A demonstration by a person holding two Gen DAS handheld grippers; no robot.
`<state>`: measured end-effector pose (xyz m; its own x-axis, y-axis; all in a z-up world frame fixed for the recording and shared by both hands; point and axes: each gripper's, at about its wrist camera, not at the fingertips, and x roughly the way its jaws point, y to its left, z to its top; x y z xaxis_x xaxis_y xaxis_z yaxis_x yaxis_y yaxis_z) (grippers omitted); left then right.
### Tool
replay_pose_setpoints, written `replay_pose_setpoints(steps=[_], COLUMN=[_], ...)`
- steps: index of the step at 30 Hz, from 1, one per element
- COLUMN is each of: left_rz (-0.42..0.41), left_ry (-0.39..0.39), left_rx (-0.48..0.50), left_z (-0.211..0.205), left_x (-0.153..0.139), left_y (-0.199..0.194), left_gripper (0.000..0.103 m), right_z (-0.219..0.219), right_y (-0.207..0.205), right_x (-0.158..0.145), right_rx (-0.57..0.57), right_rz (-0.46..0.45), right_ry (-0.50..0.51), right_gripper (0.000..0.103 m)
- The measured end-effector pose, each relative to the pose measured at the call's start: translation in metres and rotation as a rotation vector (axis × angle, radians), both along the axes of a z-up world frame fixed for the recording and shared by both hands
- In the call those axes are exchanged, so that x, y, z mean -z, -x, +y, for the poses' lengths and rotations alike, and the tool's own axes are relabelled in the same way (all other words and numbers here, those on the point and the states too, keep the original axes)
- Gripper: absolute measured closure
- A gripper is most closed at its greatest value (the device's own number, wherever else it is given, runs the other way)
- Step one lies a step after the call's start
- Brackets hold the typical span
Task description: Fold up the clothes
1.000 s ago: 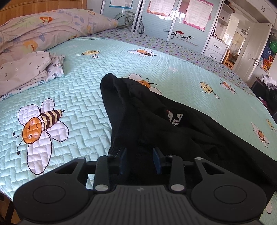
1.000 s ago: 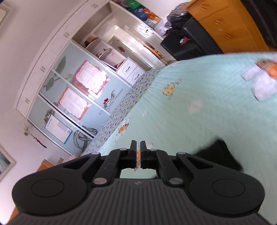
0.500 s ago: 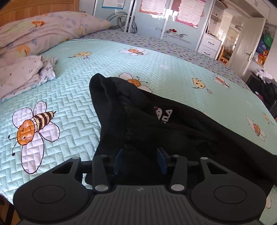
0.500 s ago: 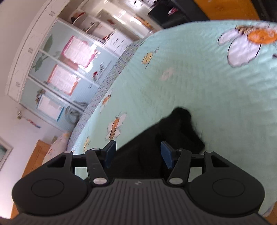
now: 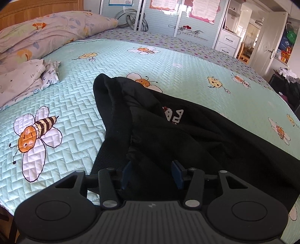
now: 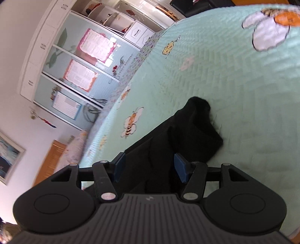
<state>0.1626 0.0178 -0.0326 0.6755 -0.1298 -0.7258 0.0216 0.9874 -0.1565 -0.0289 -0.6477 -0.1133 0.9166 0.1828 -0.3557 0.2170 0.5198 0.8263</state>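
Observation:
A black garment (image 5: 187,135) with a small white and red print lies crumpled on the mint bee-patterned bedspread (image 5: 75,105). My left gripper (image 5: 152,173) sits low over the garment's near edge. Its jaws are opening, with black cloth lying between the blue pads, which stand clear of it. In the right wrist view, a bunched end of the same garment (image 6: 196,127) rests on the bedspread (image 6: 234,84). My right gripper (image 6: 149,167) is open just above it, dark cloth showing between its spread fingers without being pinched.
A floral quilt and pillow (image 5: 46,32) and a pile of pale folded clothes (image 5: 20,78) lie at the head of the bed, left. A sliding-door wardrobe (image 5: 178,16) stands beyond the bed, with a white door (image 5: 268,41) to its right. The bed's near edge runs along the lower left.
My right gripper went from shut to open and dropped toward the garment's end. My left gripper's jaws widened over the cloth and it shifted slightly.

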Motion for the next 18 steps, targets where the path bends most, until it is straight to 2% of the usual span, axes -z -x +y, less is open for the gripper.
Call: replay_pose_setpoints(steps=[3, 9, 13, 18], left_rz=[0.000, 0.004, 0.008, 0.016], left_ry=[-0.002, -0.003, -0.006, -0.009], left_rx=[0.007, 0.009, 0.008, 0.008], left_z=[-0.003, -0.006, -0.007, -0.009], left_x=[0.000, 0.001, 0.003, 0.005], left_y=[0.001, 0.001, 0.001, 0.000], left_gripper=[0.052, 0.051, 0.051, 0.049], right_z=[0.001, 0.004, 0.005, 0.010], right_y=[0.000, -0.011, -0.017, -0.001], right_x=[0.000, -0.002, 0.002, 0.002], right_rx=[-0.029, -0.085, -0.104, -0.132], right_rz=[-0.036, -0.028, 0.059, -0.009], right_ry=[-0.025, -0.052, -0.073, -0.141], right_gripper=[0.043, 0.043, 0.042, 0.039])
